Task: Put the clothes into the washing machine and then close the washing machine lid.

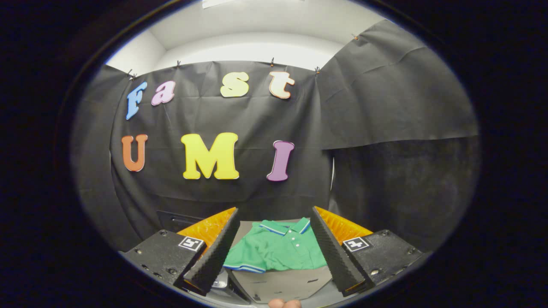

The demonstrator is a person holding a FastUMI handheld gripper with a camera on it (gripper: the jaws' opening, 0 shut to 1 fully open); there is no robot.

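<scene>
The black cloth wall of the booth takes up most of what lies ahead of you, hung from small clips along its top edge so it drapes in folds, with a pale ceiling above it. Far below it, between your fingers, sits a light-coloured table, and on that lies the green polo shirt, spread flat with its striped collar at the far end and a short sleeve with a striped cuff out to the left; laid out like that, it looks set up to be pinched easily from above. A dark panel with a slot sits low behind the left finger; whether that is part of the washing machine you cannot tell from here. Your claw stands wide apart, holding nothing, with the shirt framed in the gap, which suits lining up a first grab. No brand or lettering can be read on the shirt. A fingertip pokes in at the very near edge.
</scene>
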